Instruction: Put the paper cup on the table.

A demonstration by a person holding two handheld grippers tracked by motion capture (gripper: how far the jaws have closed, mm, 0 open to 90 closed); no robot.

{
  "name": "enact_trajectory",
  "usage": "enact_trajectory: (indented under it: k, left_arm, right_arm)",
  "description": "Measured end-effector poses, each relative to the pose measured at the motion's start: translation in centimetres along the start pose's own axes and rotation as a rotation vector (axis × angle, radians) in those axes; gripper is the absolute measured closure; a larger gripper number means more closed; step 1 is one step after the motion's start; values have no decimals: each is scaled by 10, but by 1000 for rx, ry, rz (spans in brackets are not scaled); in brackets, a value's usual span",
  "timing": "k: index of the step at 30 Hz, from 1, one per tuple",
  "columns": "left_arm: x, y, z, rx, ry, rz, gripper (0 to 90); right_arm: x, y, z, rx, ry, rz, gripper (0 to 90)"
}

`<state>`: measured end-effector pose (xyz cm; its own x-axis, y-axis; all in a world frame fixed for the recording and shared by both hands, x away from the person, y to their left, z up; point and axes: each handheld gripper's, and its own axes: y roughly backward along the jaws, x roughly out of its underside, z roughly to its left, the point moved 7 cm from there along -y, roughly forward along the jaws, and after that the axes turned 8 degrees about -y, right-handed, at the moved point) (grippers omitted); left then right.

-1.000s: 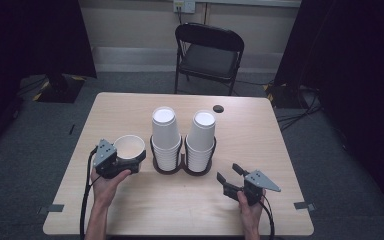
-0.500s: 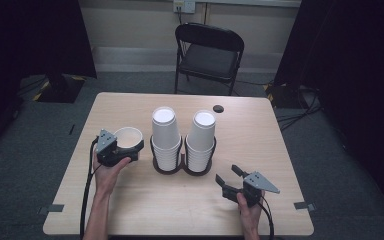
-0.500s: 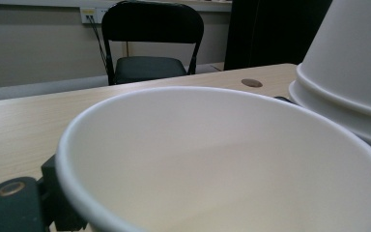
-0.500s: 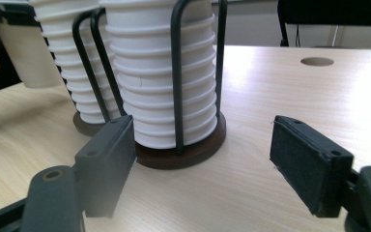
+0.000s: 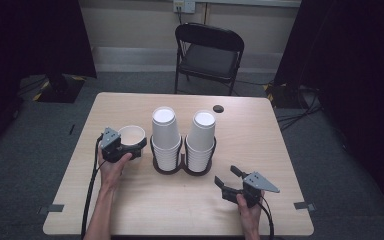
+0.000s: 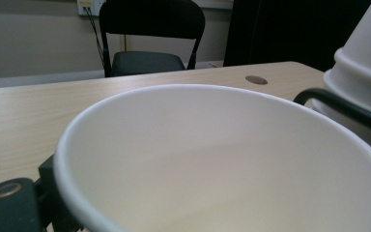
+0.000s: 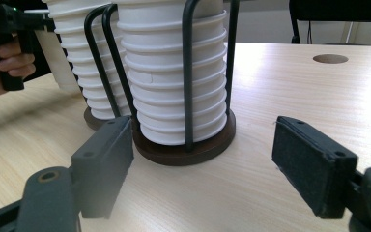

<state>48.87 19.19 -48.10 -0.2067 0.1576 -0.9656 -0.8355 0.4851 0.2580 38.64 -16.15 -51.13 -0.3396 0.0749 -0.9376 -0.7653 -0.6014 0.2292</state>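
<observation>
Paper cup [image 5: 131, 135] stands upright on the table [image 5: 170, 210], at about nine o'clock from the rack [image 5: 182, 167] and just beside it. I judge it set down but not yet let go. My left tool [image 5: 136, 148] has the cup's near wall between its jaws, which have just been opening; I cannot tell whether the pads press on it. The left stack [image 5: 165, 132] and right stack [image 5: 202, 135] sit full in the rack. At five o'clock, my right tool [image 5: 230, 178] has just been opening and is spread on nothing. Open table lies toward six o'clock, and the left edge is well apart from the cup.
</observation>
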Motion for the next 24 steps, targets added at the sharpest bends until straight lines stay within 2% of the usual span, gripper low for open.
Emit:
enact_trajectory:
  k: [2, 9, 13, 18, 24]
  left_arm:
    - [2, -1, 0, 9, -14, -4, 83]
    - [9, -3, -4, 3, -33, 39, 82]
    - [11, -1, -5, -4, -32, 48, 83]
    - [14, 2, -6, -8, -35, 45, 85]
    - [22, 3, -6, -10, -42, 84, 97]
  right_arm:
    - [0, 0, 0, -3, -4, 3, 220]
    - [0, 0, 1, -8, 0, 5, 220]
    - [1, 0, 2, -16, 18, 9, 220]
    - [1, 0, 2, -20, 10, 9, 220]
    - [1, 0, 2, -23, 11, 10, 219]
